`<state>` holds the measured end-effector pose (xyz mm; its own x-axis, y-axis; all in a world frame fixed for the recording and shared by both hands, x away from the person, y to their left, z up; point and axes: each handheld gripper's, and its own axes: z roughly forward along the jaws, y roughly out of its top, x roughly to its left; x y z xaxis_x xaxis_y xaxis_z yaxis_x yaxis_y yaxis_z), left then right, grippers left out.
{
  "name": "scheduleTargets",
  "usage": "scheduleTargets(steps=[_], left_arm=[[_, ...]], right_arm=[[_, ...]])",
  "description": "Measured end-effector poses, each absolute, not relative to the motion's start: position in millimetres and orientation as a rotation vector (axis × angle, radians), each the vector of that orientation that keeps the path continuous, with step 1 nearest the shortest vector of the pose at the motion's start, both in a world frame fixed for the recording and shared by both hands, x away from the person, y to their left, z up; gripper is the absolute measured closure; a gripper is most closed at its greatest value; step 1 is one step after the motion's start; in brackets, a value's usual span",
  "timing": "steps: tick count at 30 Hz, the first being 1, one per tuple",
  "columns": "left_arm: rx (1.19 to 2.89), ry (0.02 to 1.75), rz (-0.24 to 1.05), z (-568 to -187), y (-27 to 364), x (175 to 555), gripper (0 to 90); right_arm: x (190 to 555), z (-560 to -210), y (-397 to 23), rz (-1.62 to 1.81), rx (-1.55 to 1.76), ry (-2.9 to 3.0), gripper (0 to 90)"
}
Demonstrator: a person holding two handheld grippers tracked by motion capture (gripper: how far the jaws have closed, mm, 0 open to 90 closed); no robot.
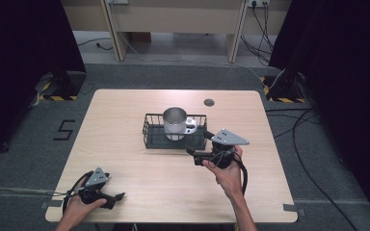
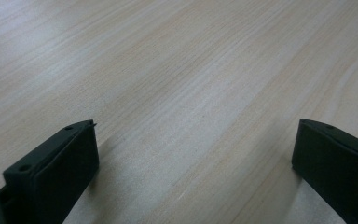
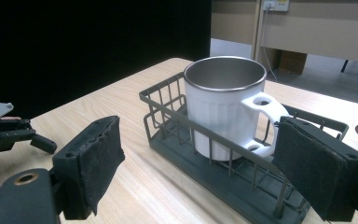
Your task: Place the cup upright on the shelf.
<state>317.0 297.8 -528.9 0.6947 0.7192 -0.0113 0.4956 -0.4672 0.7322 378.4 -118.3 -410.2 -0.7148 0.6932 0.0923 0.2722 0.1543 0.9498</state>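
A white mug (image 1: 175,122) with a steel inside stands upright in a dark wire basket (image 1: 149,137) at the middle of the wooden table. In the right gripper view the mug (image 3: 223,107) has its handle turned toward the right jaw, and the basket wall (image 3: 205,158) lies just ahead. My right gripper (image 1: 200,143) hovers at the basket's front right corner; its jaws (image 3: 198,125) stand apart with nothing pressed between the pads. My left gripper (image 1: 115,192) rests near the table's front left edge, open (image 2: 196,123) over bare wood.
A round cable hole (image 1: 209,102) sits at the table's far right side. The left gripper (image 3: 9,130) and its hand appear at the far left of the right gripper view. Cables and dark stands lie on the floor around the table.
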Motion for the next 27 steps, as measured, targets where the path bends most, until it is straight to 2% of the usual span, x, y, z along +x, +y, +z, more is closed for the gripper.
scheduleTargets(steps=[27], left_arm=[[2.163, 0.924, 0.388, -528.9, 297.9, 317.1, 0.0]], right_arm=[[345.7, -437.2, -135.4, 1.578, 0.947, 2.053, 15.4]])
